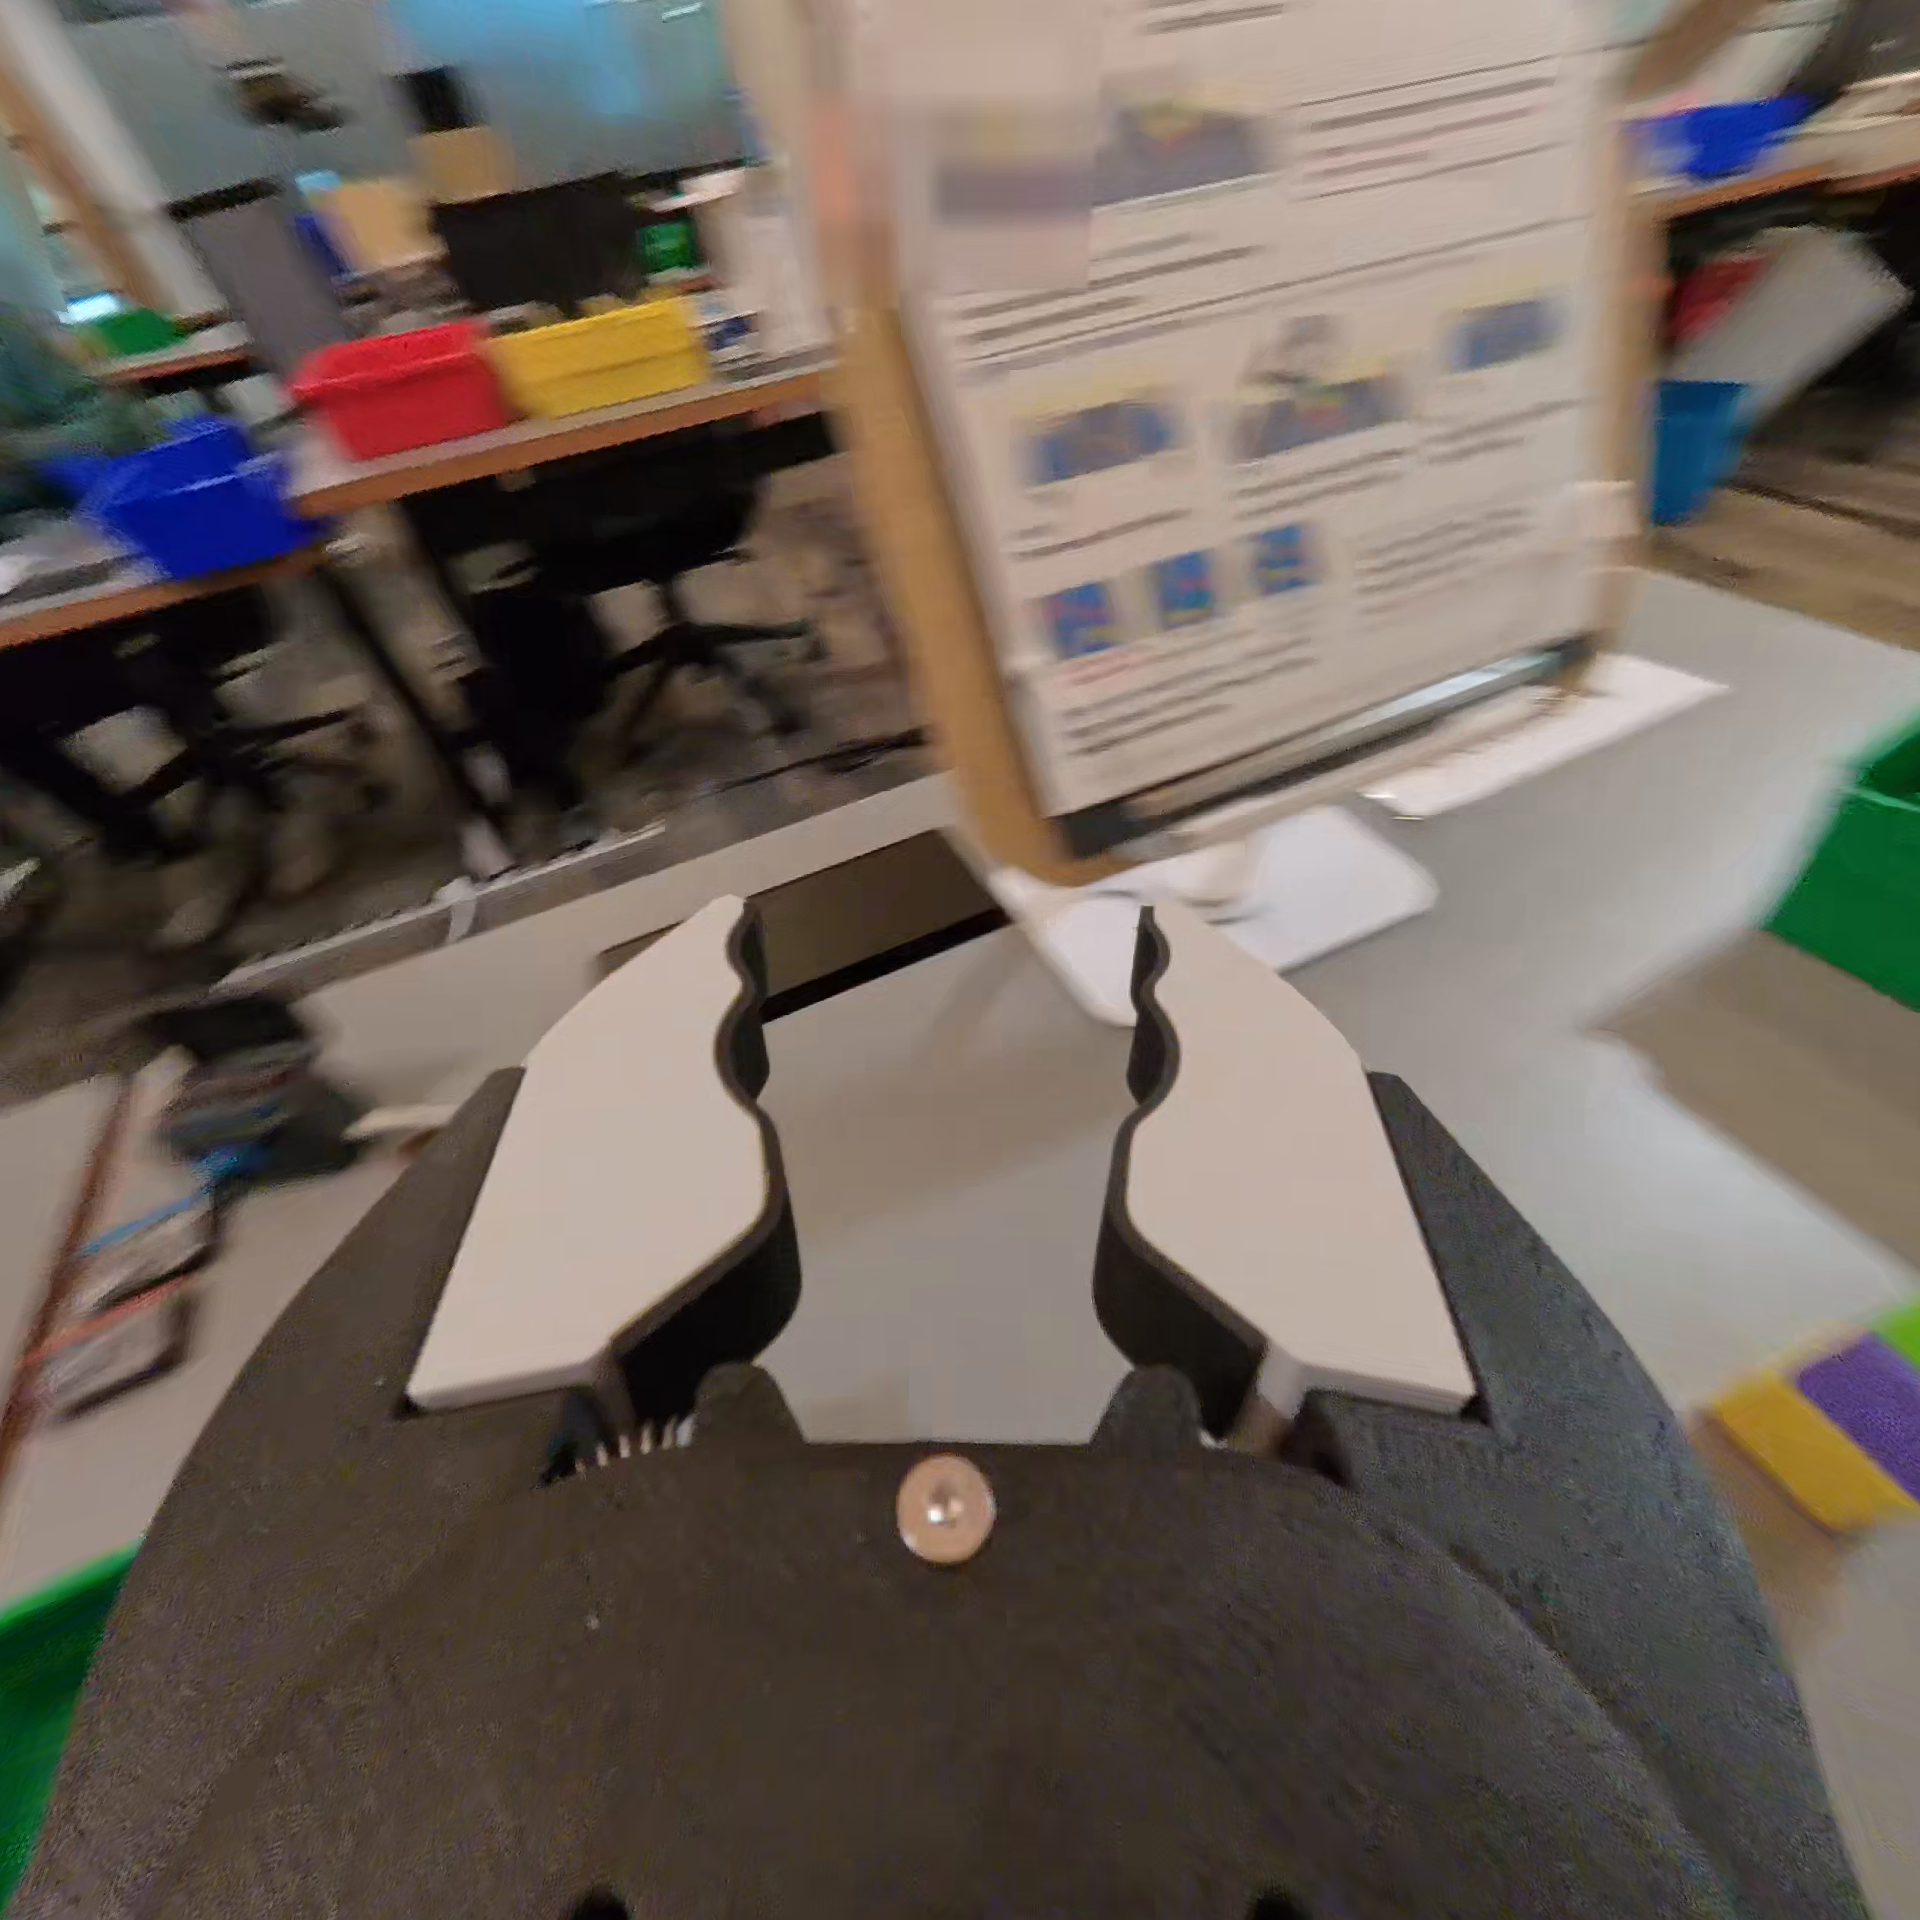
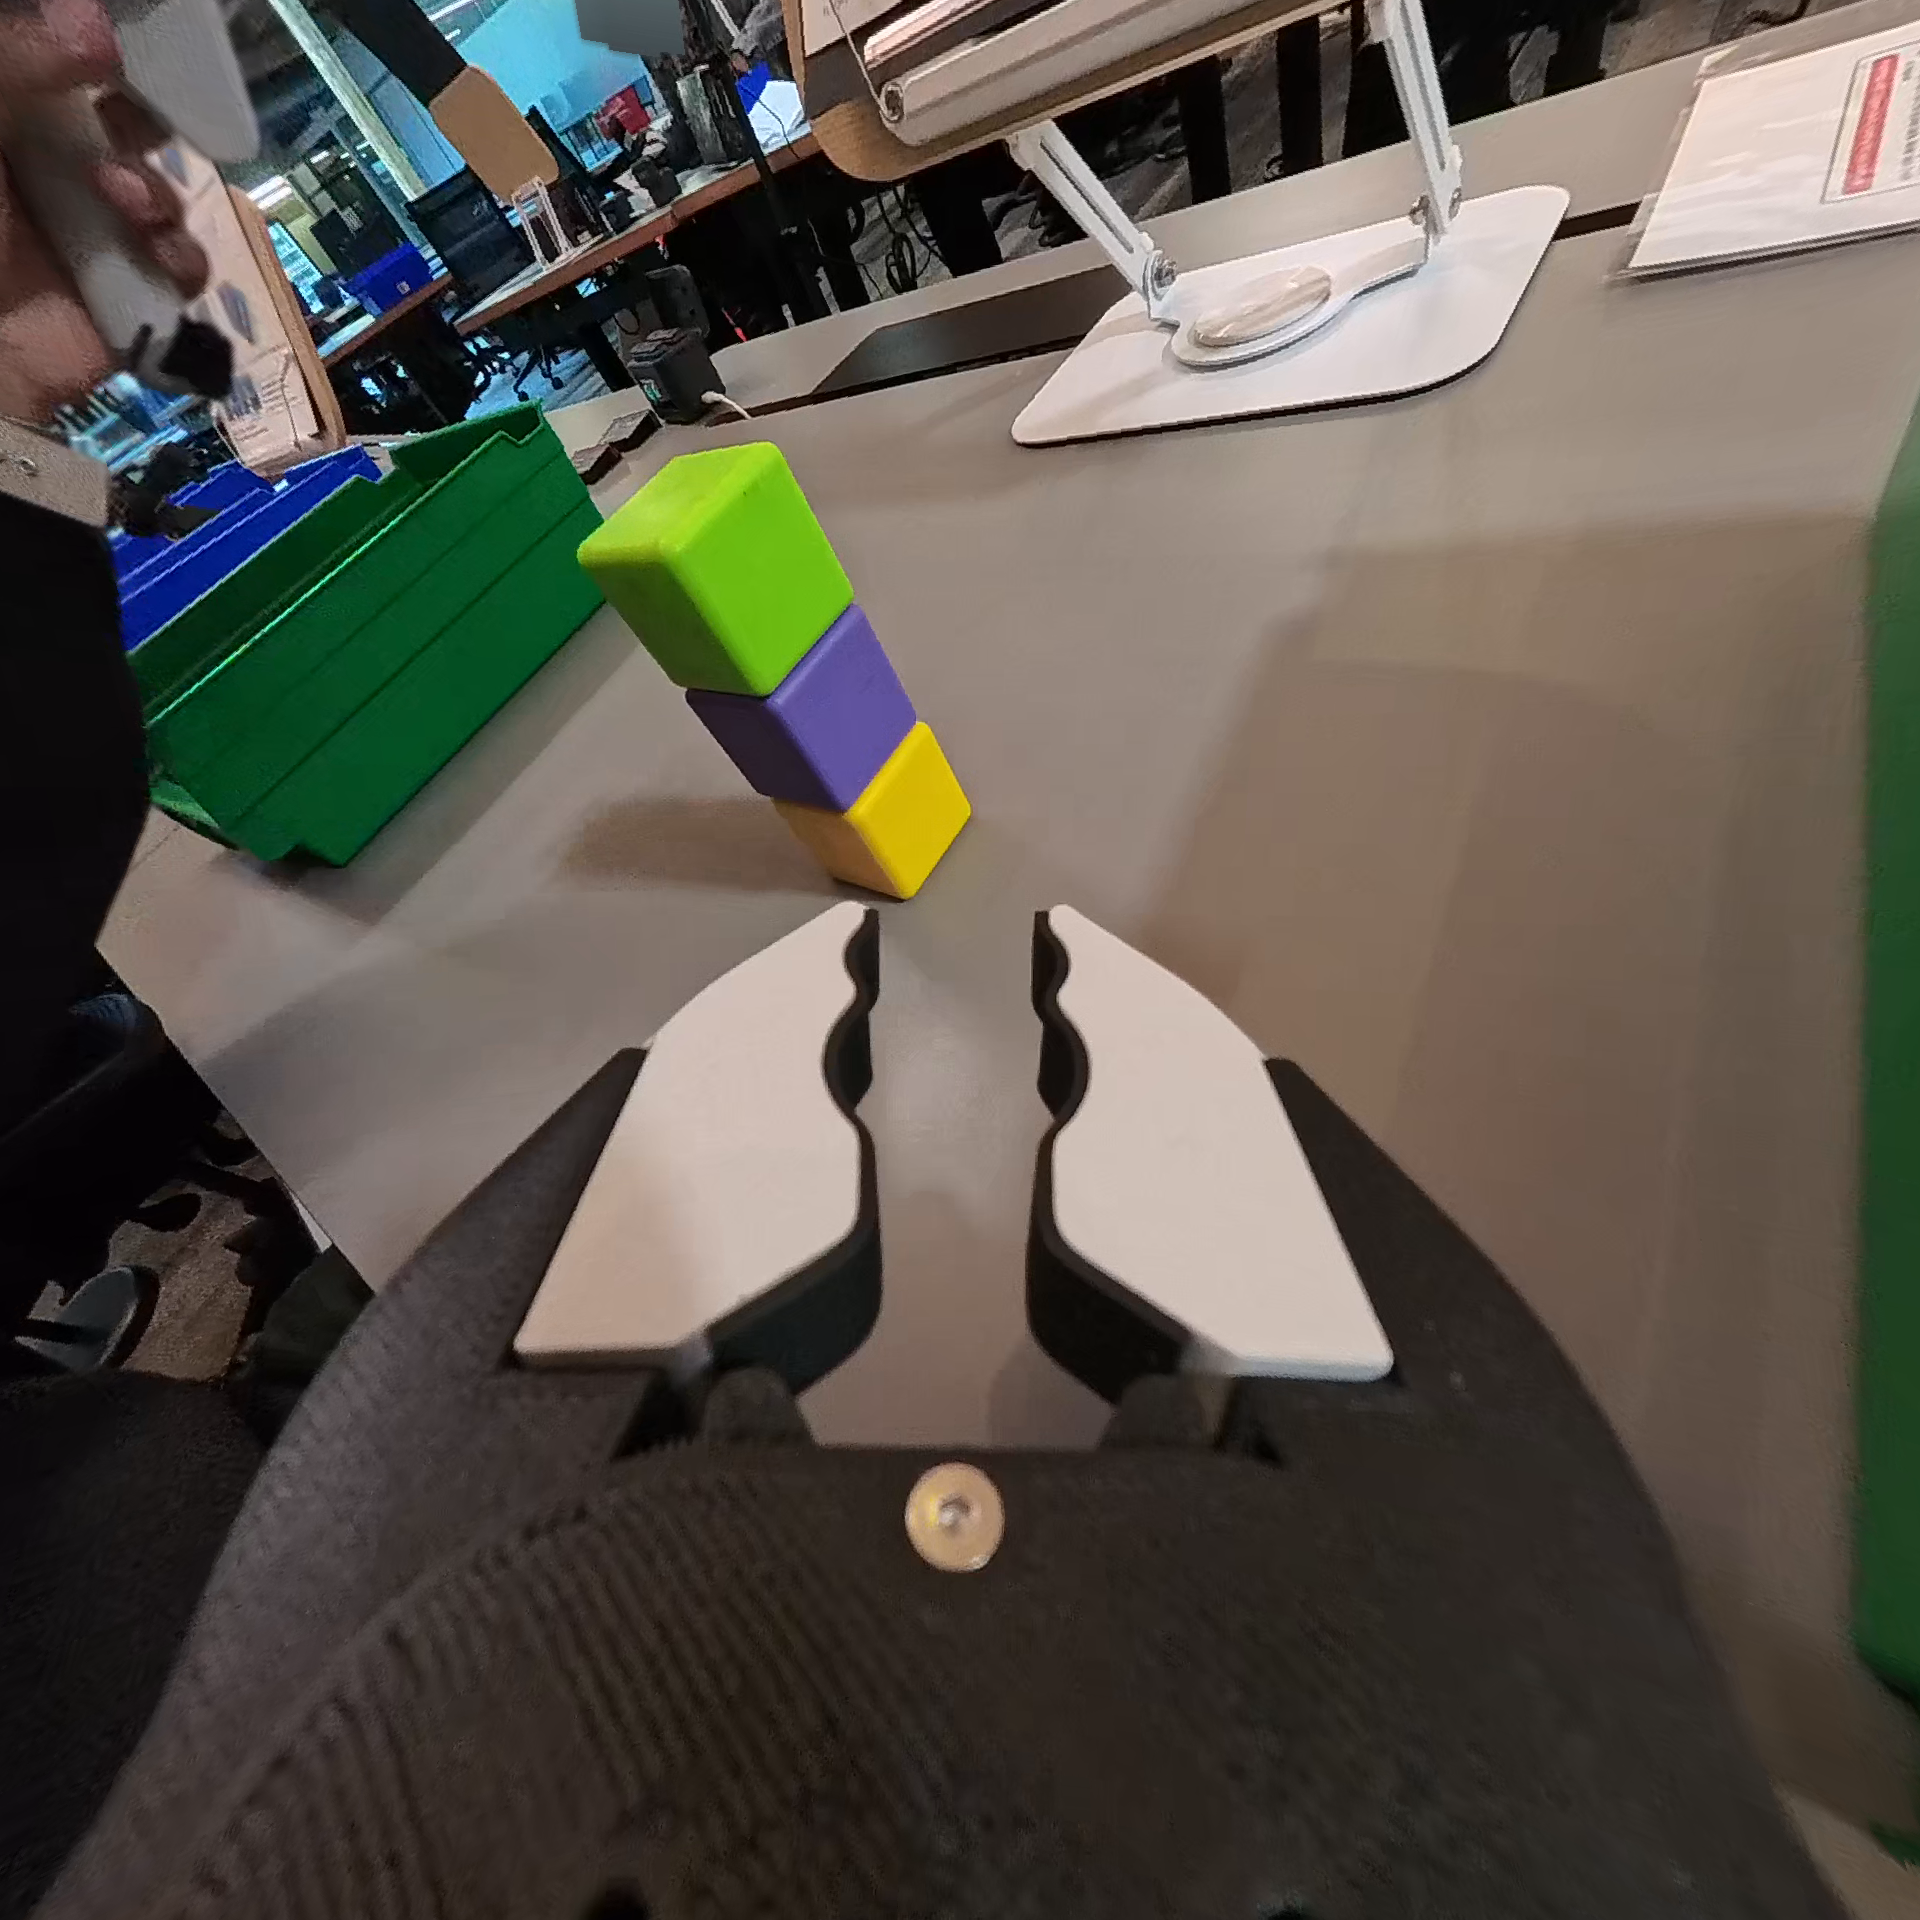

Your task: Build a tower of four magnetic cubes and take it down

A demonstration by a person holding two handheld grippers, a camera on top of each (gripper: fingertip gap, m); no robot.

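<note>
A stack of three blocks stands on the grey table [image 2: 1455,727]: a yellow block [image 2: 904,816] at the bottom, a purple block [image 2: 821,722] on it, a lime green block [image 2: 722,566] on top. My right gripper [image 2: 954,920] is open and empty, just in front of the stack's base, not touching it. My left gripper [image 1: 943,920] is open and empty, raised over the table, facing a poster board [image 1: 1247,416]. That view is blurred. The yellow block [image 1: 1787,1455] and purple block [image 1: 1860,1392] show at its lower right edge.
A green bin [image 2: 353,644] lies left of the stack, with blue bins [image 2: 208,530] behind it. A green wall [image 2: 1891,1039] fills the right edge. A white stand base [image 2: 1299,322] sits at the back. A person's hand [image 2: 94,197] is at upper left. Desks with coloured bins [image 1: 405,384] stand beyond. One gripper's finger ends stand about 45 centimeters off the other's. The right tips stand about 9 centimeters off the lime green block [image 2: 722,566].
</note>
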